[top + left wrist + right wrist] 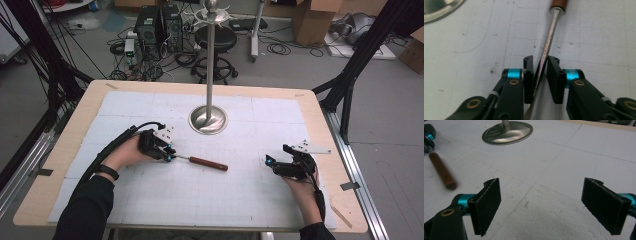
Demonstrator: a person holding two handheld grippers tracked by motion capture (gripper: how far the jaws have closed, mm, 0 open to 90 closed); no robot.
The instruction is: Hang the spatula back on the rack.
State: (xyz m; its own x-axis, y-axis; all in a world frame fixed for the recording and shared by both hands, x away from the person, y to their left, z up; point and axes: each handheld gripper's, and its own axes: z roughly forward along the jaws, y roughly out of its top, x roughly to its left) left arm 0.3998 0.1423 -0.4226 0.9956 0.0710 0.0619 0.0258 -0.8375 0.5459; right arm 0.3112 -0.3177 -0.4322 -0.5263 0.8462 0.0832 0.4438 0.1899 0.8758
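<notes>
Screwdriver (pixel 202 162) lies flat on the white mat (pixel 150 200), left of centre, in front of the metal stand (pixel 208 119) and apart from its round base. Wooden handle (pixel 208 164) points toward the table's right side; the steel shaft (pixel 548 42) runs back into the left gripper (pixel 170 157).

Left gripper view: both black pads sit around the shaft, left pad (pixel 529 80) against it, right pad (pixel 556 80) just beside it with a thin sliver of gap (can't tell if that side is touching). Jaws nearly together, pinching the shaft low over the mat. Left hand (pixel 125 152) rests on the mat behind it.

Right gripper (pixel 270 162) sits well apart on the right side of the mat, jaws spread wide, nothing between them. Its own view shows bare mat between the pads, with the handle (pixel 442 171) and stand base (pixel 507 132) farther off.
</notes>
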